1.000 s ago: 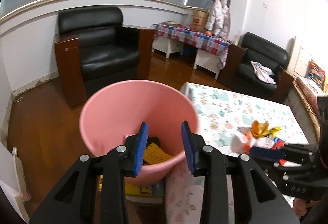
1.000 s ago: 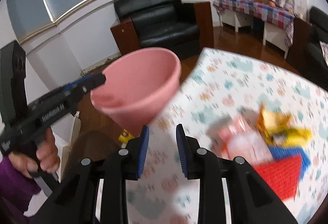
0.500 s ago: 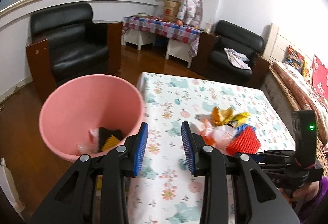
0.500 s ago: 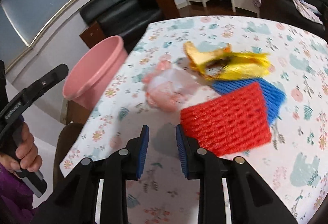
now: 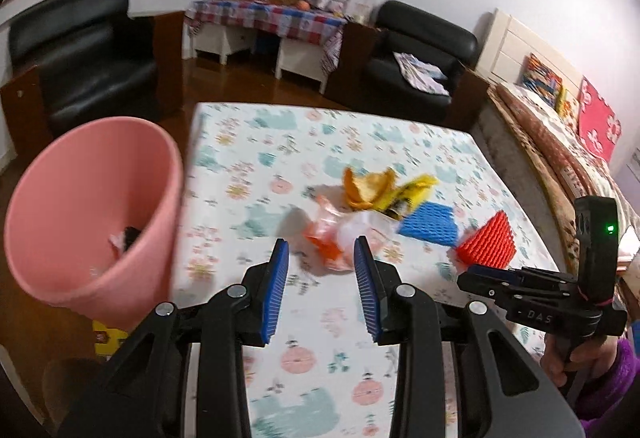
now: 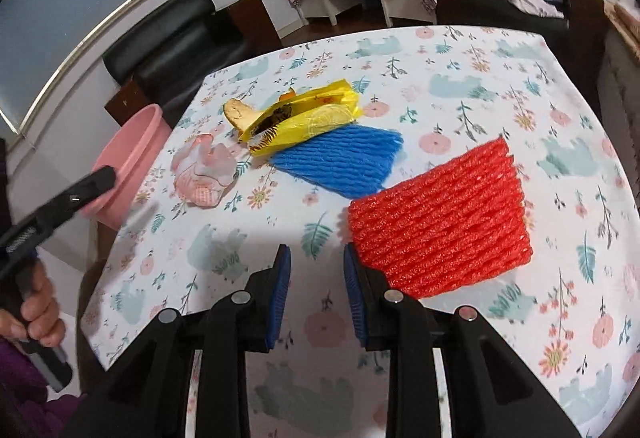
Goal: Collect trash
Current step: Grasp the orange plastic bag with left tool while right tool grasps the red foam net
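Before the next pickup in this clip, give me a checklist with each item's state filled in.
1. Left gripper empty, jaws apart: ok.
2. Right gripper empty, jaws apart: ok.
3. Red foam net lies flat just ahead of the right gripper, nothing on top of it: ok.
4. Crumpled clear wrapper is in line with the left gripper: ok.
5. Pink bin is beside the table edge with its mouth uncovered: ok.
6. Blue foam net is free to lift: not ok, the yellow wrapper overlaps its far edge.
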Tool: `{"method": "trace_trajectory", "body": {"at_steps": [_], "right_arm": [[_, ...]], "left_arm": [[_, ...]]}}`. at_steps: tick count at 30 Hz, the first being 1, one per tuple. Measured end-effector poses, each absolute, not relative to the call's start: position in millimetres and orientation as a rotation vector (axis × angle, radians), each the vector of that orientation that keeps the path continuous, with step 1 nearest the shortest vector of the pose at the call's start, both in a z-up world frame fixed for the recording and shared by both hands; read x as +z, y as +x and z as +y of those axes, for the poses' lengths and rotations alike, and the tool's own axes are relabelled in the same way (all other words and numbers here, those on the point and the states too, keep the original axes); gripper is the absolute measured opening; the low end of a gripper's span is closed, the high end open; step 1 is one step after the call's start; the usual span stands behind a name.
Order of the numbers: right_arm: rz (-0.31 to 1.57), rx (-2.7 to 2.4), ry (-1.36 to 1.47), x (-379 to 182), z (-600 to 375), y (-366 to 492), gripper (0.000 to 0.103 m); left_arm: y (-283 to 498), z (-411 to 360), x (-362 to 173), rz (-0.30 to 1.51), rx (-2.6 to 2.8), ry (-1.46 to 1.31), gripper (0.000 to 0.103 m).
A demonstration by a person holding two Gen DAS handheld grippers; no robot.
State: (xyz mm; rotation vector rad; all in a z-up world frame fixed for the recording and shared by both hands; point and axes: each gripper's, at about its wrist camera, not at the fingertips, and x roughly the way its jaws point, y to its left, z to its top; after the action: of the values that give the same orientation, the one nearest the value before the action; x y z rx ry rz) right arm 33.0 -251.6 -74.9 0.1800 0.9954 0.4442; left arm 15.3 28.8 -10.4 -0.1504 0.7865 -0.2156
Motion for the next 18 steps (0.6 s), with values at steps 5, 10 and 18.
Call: {"method": "trace_trajectory", "body": {"at_steps": [5,10,18], "right_arm": [[0.966,0.53,0.238,-65,-262,16,0.026],[0.922,0.48,0.258,-51,-285,4,0.035],[0.97,0.368,0.413,-67,-328,18,0.05]], "left_arm": [[28,7,-23,0.825,-0.249,-0.123,0.034],[40,2,-38,0.873,-0.243,-0.124,0.034],[53,3,-48,0.918,-0.232,-0.185,0.034]]}}
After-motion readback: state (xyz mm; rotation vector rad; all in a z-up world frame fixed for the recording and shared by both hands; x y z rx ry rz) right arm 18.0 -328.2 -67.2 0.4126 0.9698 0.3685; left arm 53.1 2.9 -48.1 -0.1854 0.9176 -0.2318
